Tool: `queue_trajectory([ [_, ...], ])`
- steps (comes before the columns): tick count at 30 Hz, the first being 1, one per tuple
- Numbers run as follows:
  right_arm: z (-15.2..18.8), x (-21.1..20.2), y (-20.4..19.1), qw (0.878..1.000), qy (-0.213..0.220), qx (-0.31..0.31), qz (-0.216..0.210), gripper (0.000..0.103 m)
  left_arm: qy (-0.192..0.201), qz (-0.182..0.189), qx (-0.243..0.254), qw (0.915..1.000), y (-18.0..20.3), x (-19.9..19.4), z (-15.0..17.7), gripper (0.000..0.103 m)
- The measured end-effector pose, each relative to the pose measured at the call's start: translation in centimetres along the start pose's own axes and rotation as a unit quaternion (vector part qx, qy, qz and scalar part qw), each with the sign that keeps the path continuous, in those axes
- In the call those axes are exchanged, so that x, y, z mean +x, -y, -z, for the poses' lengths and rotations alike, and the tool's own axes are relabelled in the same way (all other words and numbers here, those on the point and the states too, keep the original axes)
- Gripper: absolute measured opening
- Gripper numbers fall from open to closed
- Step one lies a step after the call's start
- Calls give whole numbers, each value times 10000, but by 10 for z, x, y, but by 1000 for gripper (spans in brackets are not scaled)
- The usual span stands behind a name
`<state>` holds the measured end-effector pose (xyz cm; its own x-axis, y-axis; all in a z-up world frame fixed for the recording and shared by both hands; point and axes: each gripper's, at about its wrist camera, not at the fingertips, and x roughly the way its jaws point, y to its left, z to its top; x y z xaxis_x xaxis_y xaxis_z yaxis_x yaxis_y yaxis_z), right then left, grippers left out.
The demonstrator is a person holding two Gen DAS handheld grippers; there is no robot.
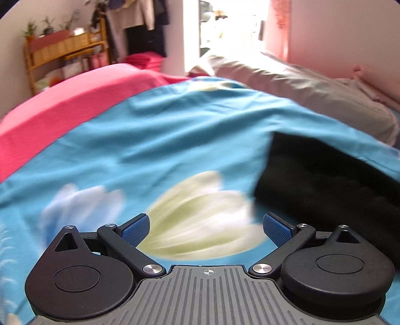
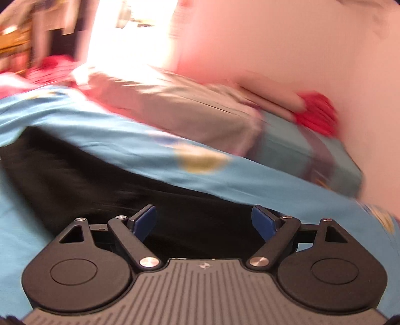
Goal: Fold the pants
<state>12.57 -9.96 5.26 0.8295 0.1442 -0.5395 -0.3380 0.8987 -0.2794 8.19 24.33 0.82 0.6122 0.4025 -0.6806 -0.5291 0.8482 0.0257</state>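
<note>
Black pants [image 2: 105,180] lie on a blue bedsheet [image 1: 175,140] — seemingly lengthwise from near right to far left — just beneath the released right gripper [image 2: 203,222], while the left gripper [image 1: 206,230], also released, hovers farther left.

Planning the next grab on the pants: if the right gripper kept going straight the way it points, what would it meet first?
Most likely the black pants, lying on the blue bedsheet straight ahead of the right gripper, whose jaws are open and empty. Blur leaves depth unclear.

Home bedroom, bed [image 1: 175,130], pillow [image 1: 312,92], hanging clothes [image 1: 140,17]
</note>
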Motion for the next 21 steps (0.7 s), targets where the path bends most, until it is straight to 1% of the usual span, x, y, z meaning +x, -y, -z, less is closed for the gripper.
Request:
queue_trajectory([
  [1, 0, 0, 0, 10000, 0, 0, 0, 86, -15, -101, -45, 9999, -10, -2, 1, 103],
  [2, -4, 0, -25, 9996, 59, -244, -165, 86, -11, -183, -103, 9998, -20, -4, 3, 103],
  [3, -12, 2, -72, 9963, 148, -673, -515, 86, 3, -247, -173, 9995, -29, -7, 4, 103],
  [4, -16, 3, -95, 9939, 191, -881, -629, 86, 21, -293, -250, 9993, -39, -11, 5, 103],
  [5, -16, 3, -95, 9939, 191, -881, -629, 86, 42, -325, -324, 9989, -49, -16, 7, 103],
  [6, -20, 6, -119, 9913, 226, -1094, -699, 86, 69, -359, -396, 9985, -59, -20, 9, 103],
  [7, -26, 13, -163, 9850, 264, -1510, -791, 86, 86, -408, -459, 9981, -68, -24, 12, 103],
  [8, -26, 13, -163, 9850, 264, -1510, -791, 86, 96, -454, -520, 9976, -77, -27, 14, 103],
  [9, -32, 23, -204, 9789, 299, -1892, -709, 86, 111, -491, -588, 9970, -83, -30, 16, 103],
  [10, -32, 23, -204, 9789, 299, -1892, -709, 86, 115, -527, -655, 9964, -91, -33, 19, 103],
  [11, -38, 37, -239, 9729, 278, -2229, -549, 86, 99, -558, -713, 9958, -96, -35, 21, 103],
  [12, -38, 37, -239, 9729, 278, -2229, -549, 86, 82, -578, -762, 9954, -102, -38, 25, 103],
  [13, -39, 46, -252, 9702, 249, -2370, -440, 88, 63, -610, -789, 9950, -107, -40, 28, 103],
  [14, -40, 56, -263, 9678, 218, -2490, -306, 89, 51, -653, -795, 9947, -111, -42, 32, 103],
  [15, -44, 69, -276, 9659, 350, -2564, -53, 90, 36, -699, -792, 9944, -113, -43, 35, 103],
  [16, -44, 69, -276, 9659, 350, -2564, -53, 91, 21, -743, -787, 9941, -114, -45, 37, 103],
  [18, -60, 84, -277, 9713, 254, -2361, -149, 90, 22, -731, -789, 9942, -112, -48, 41, 103],
  [19, -66, 90, -273, 9744, 174, -2223, -292, 86, 21, -669, -792, 9946, -109, -50, 41, 103],
  [20, -70, 94, -268, 9765, 25, -2079, -573, 79, 28, -583, -788, 9952, -104, -51, 40, 103],
  [21, -75, 99, -261, 9770, -238, -1827, -1075, 47, 38, -475, -766, 9959, -99, -53, 39, 103],
])
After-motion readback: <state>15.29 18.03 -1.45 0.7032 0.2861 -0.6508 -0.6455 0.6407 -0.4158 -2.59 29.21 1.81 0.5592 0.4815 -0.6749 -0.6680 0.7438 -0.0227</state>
